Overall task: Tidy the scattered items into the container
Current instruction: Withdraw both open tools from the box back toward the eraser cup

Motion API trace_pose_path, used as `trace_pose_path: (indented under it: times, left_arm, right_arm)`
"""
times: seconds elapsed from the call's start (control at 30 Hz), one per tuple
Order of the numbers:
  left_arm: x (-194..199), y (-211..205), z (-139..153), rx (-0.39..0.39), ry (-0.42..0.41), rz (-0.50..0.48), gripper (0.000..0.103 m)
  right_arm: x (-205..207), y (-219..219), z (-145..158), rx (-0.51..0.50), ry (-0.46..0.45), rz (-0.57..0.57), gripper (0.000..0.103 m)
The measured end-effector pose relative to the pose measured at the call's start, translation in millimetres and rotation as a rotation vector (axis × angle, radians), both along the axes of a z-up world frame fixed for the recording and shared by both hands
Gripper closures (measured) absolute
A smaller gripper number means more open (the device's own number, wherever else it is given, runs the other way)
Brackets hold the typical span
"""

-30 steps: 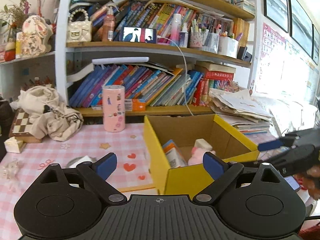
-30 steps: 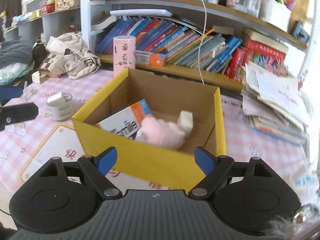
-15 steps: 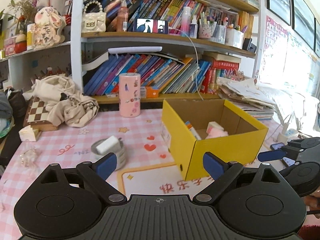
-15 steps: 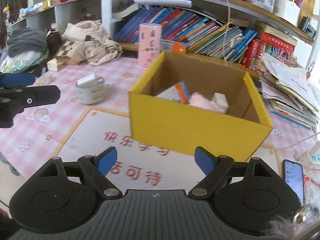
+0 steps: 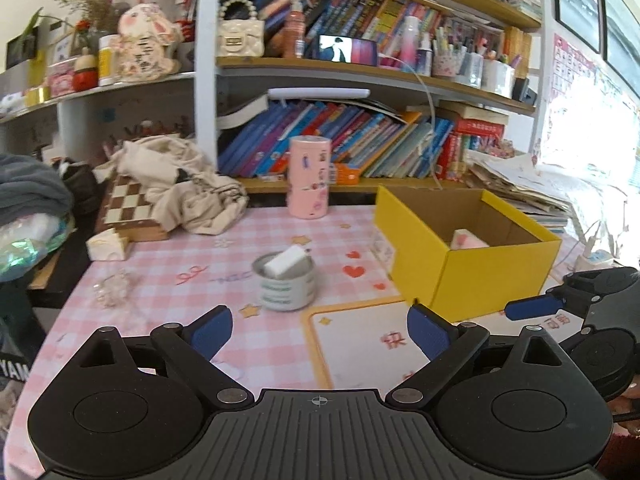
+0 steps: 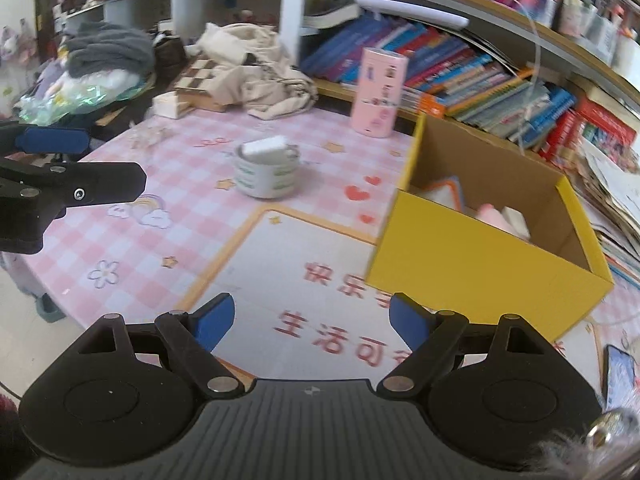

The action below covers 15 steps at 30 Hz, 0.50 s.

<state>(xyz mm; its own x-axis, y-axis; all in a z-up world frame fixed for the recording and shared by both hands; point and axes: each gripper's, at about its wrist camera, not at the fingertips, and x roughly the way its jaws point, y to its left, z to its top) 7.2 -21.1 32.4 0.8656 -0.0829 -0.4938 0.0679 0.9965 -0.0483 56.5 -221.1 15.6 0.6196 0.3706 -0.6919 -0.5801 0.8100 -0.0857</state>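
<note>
Both hand-held grippers, left (image 5: 318, 330) and right (image 6: 310, 320), gape empty; the tape roll (image 5: 285, 286) looks light and stiff, best pinched across its wall.

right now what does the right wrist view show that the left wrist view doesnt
Only the right wrist view: a phone lying on the table at its right edge, and a blue and orange item leaning inside the box.

Only the left wrist view: the upper shelf with a white handbag and a bunny figure.

Both: the yellow box, the mug with a white block in it, the pink canister, the chessboard, and both grippers open with nothing between their fingers.
</note>
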Motion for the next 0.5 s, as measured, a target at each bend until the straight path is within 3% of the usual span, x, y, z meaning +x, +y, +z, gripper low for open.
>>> trace_pose_path:
  times: [0.5]
  left_arm:
    - [-34,48,-8,-0.013,0.040,0.087,0.004]
  right_arm:
    - [-24,54,-3,-0.039,0.004,0.109,0.018]
